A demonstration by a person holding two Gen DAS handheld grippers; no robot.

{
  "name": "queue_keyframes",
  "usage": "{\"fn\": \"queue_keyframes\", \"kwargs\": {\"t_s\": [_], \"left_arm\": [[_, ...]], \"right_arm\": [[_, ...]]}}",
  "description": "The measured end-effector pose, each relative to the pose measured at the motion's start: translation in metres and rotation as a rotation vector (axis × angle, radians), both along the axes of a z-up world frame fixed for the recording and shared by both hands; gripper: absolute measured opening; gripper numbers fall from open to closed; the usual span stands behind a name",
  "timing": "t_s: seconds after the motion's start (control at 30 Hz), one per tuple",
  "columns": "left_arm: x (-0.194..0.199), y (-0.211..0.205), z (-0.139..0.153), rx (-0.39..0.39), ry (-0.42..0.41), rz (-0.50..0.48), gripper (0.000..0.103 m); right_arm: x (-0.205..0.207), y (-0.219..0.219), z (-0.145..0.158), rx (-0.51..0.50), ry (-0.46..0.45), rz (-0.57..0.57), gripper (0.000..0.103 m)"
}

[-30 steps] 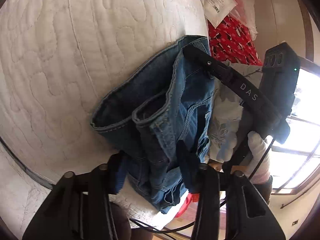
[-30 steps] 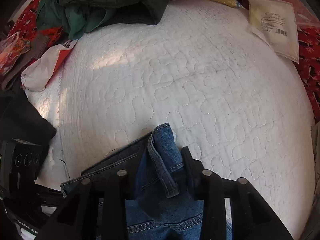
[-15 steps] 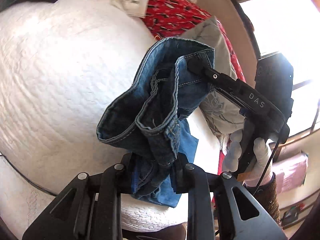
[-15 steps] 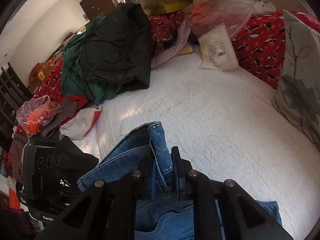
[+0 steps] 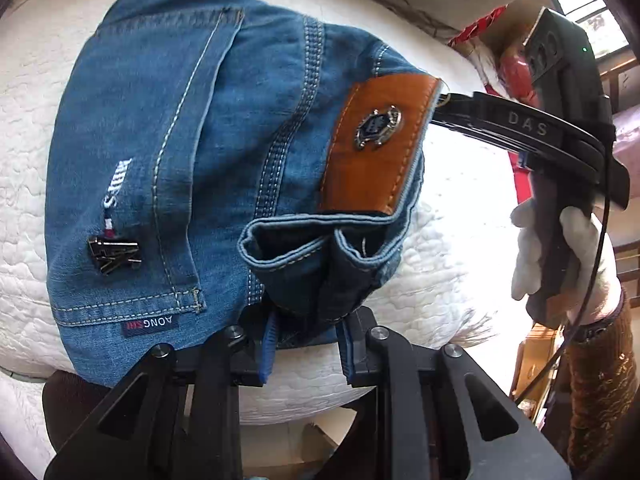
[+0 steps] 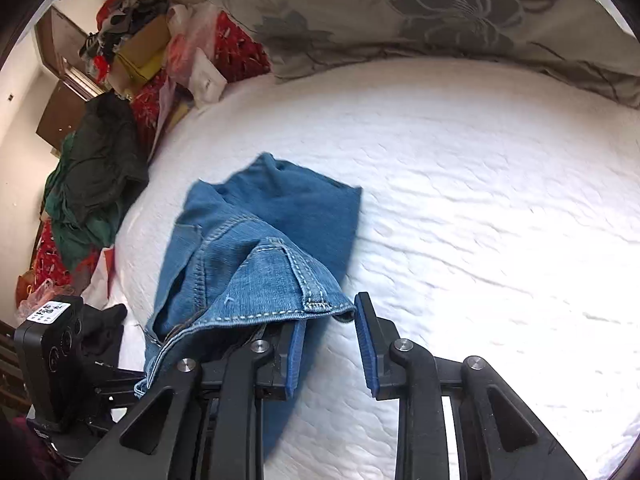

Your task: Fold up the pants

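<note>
The blue jeans (image 5: 168, 152) lie folded on the white quilted bed, back pocket and brown leather waist patch (image 5: 376, 148) facing up. My left gripper (image 5: 306, 346) has its jaws around the bunched leg cuffs (image 5: 316, 264) at the near edge, pads slightly apart on the denim. In the right wrist view the jeans (image 6: 256, 248) lie left of centre. My right gripper (image 6: 330, 344) is open, its jaws apart over bare quilt, the waistband corner resting against the left pad. The right gripper also shows in the left wrist view (image 5: 440, 100), at the patch edge.
A grey floral pillow (image 6: 420, 16) lies at the head of the bed. A pile of dark green clothes (image 6: 96, 184), red fabric and bags sits at the left. White quilt (image 6: 480, 220) spreads to the right of the jeans.
The jeans went from hanging lifted between both grippers to lying folded on the bed. My right gripper has opened and let go of the waistband. Both views have swung toward the pillow.
</note>
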State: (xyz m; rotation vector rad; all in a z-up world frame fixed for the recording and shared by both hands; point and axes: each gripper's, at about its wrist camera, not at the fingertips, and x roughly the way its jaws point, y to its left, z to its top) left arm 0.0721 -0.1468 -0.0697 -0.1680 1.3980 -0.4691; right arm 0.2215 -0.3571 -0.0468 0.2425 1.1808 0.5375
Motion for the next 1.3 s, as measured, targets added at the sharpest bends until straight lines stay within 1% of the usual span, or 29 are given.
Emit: {"fn": "queue_keyframes", "kwargs": {"t_s": [0.03,0.1,0.17,0.2,0.27,0.3,0.33,0.37,0.43,0.47,0.53,0.6,0.67,0.7,0.73,0.77,0.8,0.83,0.87,0.9,1.03,1.07,1.1,1.13,1.17,1.2,1.23,1.27,1.3], "left_arm": [[-0.005,0.005,0.002,-0.011,-0.005,0.003,0.021],[-0.011,0.025,0.015,-0.067,-0.006,0.032,0.022],[-0.017,0.049,0.031,-0.117,-0.007,0.071,0.024],[-0.022,0.062,0.036,-0.141,-0.001,0.097,0.025],[-0.026,0.089,0.037,-0.181,0.024,0.167,0.025],[-0.026,0.101,0.033,-0.21,0.052,0.209,0.025],[-0.025,0.111,0.027,-0.247,0.077,0.241,0.025],[-0.025,0.118,0.022,-0.268,0.103,0.264,0.025],[-0.022,0.118,0.011,-0.277,0.141,0.287,0.025],[-0.021,0.112,0.008,-0.27,0.152,0.275,0.025],[-0.018,0.095,0.006,-0.229,0.151,0.238,0.025],[-0.013,0.082,0.007,-0.228,0.152,0.211,0.025],[-0.013,0.075,0.009,-0.245,0.153,0.198,0.036],[-0.013,0.074,0.009,-0.253,0.151,0.203,0.044],[-0.015,0.074,0.007,-0.256,0.152,0.209,0.045],[-0.015,0.073,0.006,-0.254,0.153,0.211,0.045],[-0.015,0.071,0.005,-0.245,0.154,0.212,0.045],[-0.015,0.064,0.004,-0.239,0.159,0.215,0.045],[-0.012,0.062,0.005,-0.239,0.164,0.217,0.045],[-0.007,0.058,0.008,-0.246,0.167,0.214,0.045],[0.026,0.035,0.03,-0.323,0.138,0.204,0.047],[0.034,0.027,0.03,-0.314,0.126,0.201,0.048],[0.04,0.019,0.025,-0.3,0.132,0.202,0.048],[0.045,0.01,0.014,-0.291,0.165,0.196,0.048],[0.046,0.004,0.002,-0.293,0.221,0.192,0.048],[0.043,0.003,-0.01,-0.315,0.271,0.19,0.048],[0.037,0.003,-0.018,-0.329,0.299,0.184,0.048],[0.03,0.005,-0.022,-0.322,0.305,0.174,0.048],[0.022,0.011,-0.023,-0.312,0.301,0.164,0.048]], "right_arm": [[-0.007,-0.009,-0.002,-0.019,-0.001,-0.013,0.028],[-0.015,-0.023,0.006,-0.022,-0.022,-0.037,0.028],[-0.017,-0.036,0.022,-0.021,-0.061,-0.085,0.03],[-0.016,-0.042,0.031,-0.002,-0.085,-0.112,0.034],[-0.012,-0.046,0.049,0.071,-0.131,-0.152,0.047],[-0.008,-0.042,0.055,0.118,-0.142,-0.156,0.063],[-0.004,-0.035,0.058,0.157,-0.131,-0.146,0.071],[0.0,-0.025,0.059,0.175,-0.112,-0.131,0.071],[0.006,-0.006,0.051,0.183,-0.057,-0.107,0.071],[0.006,0.001,0.045,0.192,-0.02,-0.098,0.071],[0.004,0.008,0.027,0.236,0.061,-0.107,0.071],[-0.004,0.008,0.007,0.295,0.163,-0.122,0.071],[-0.012,0.007,-0.01,0.274,0.224,-0.152,0.071],[-0.016,0.007,-0.016,0.267,0.245,-0.162,0.071],[-0.019,0.006,-0.023,0.299,0.273,-0.172,0.071],[-0.022,0.005,-0.03,0.363,0.3,-0.181,0.071],[-0.023,0.006,-0.035,0.419,0.321,-0.186,0.062],[-0.022,0.007,-0.034,0.432,0.303,-0.206,0.038],[-0.019,0.01,-0.03,0.426,0.264,-0.213,0.026],[-0.012,0.013,-0.023,0.423,0.227,-0.198,0.021],[0.022,0.02,0.023,0.382,0.025,-0.167,0.016],[0.03,0.021,0.031,0.358,-0.026,-0.154,0.016],[0.037,0.022,0.031,0.309,-0.051,-0.148,0.016],[0.046,0.022,0.021,0.243,-0.035,-0.148,0.016],[0.053,0.022,0.007,0.181,0.002,-0.158,0.016],[0.056,0.021,-0.009,0.12,0.036,-0.166,0.019],[0.055,0.019,-0.024,0.095,0.071,-0.15,0.027],[0.053,0.017,-0.032,0.084,0.085,-0.148,0.032],[0.049,0.012,-0.035,0.095,0.078,-0.161,0.039]]}}
